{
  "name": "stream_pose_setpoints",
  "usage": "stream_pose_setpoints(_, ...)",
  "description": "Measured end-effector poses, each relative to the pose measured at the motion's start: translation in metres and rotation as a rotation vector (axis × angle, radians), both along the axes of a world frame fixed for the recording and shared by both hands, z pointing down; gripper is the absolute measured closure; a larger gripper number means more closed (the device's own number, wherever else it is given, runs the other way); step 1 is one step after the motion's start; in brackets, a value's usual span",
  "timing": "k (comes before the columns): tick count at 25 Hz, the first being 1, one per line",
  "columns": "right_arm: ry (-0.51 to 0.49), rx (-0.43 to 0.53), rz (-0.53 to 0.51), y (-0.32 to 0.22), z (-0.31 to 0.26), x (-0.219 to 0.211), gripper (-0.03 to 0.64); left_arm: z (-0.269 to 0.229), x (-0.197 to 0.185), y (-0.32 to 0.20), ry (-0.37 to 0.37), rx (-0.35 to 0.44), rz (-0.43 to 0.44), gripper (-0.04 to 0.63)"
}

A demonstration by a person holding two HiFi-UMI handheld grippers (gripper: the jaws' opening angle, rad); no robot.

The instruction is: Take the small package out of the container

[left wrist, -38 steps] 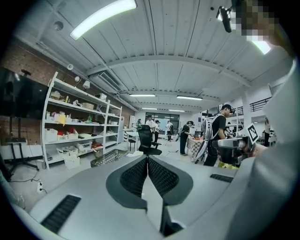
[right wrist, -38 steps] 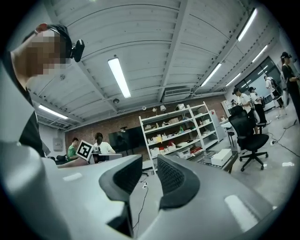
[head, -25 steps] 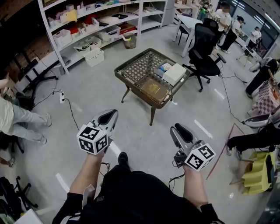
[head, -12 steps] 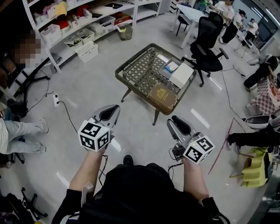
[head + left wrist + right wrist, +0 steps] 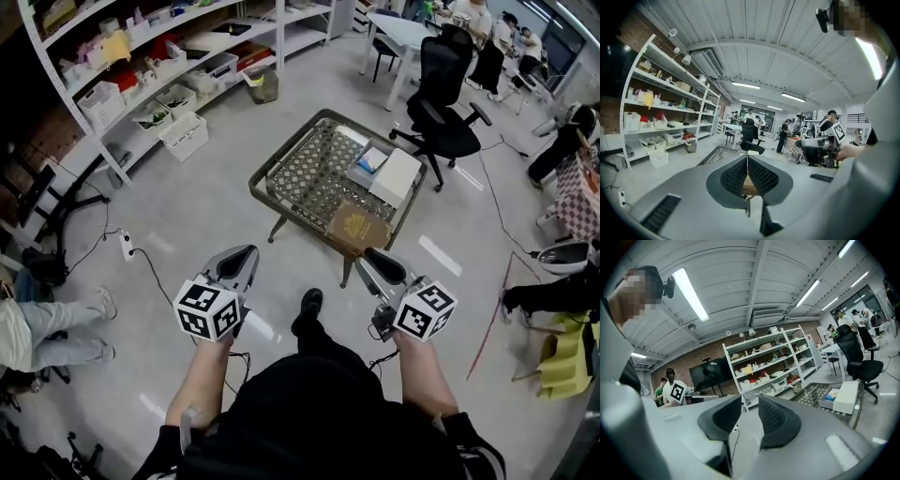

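A low table with a woven top (image 5: 309, 173) stands ahead of me. On its right side sits a small grey container (image 5: 361, 169) with a blue-printed small package (image 5: 373, 159) in it, next to a white box (image 5: 397, 178) and a flat brown box (image 5: 356, 228). My left gripper (image 5: 242, 261) is held short of the table, shut with nothing between its jaws (image 5: 747, 159). My right gripper (image 5: 373, 262) hovers by the table's near corner, jaws a little apart and empty (image 5: 750, 401). The right gripper view shows the container (image 5: 828, 395) and white box (image 5: 847, 397) ahead at the right.
White shelving (image 5: 141, 66) with bins runs along the back left. A black office chair (image 5: 448, 103) stands behind the table, a white desk (image 5: 398, 33) beyond it. Cables and a power strip (image 5: 125, 246) lie on the floor at left. People sit at both sides.
The table has come nearer as I walk toward it. Both grippers have moved forward with me; the right one now reaches the table's near corner. Jaws unchanged.
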State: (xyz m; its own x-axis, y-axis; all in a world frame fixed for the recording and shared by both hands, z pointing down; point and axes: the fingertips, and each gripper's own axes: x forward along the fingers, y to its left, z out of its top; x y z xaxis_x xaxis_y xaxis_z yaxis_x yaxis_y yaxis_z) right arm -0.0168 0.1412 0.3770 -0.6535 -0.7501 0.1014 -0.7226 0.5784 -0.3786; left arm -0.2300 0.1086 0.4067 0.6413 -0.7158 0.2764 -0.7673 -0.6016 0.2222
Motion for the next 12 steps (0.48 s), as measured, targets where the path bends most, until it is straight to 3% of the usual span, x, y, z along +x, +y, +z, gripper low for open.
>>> stream_pose_setpoints(7,-0.041,0.01,0.006,-0.092,0.013,0.008,0.492,0.008,0.009,-0.086,-0.045,-0.008,0.008,0.584)
stream_pose_setpoints(12,-0.086,-0.007,0.041,-0.161,0.018,0.029,0.492,-0.002,0.037,-0.163,-0.079,-0.007,0.063,0.583)
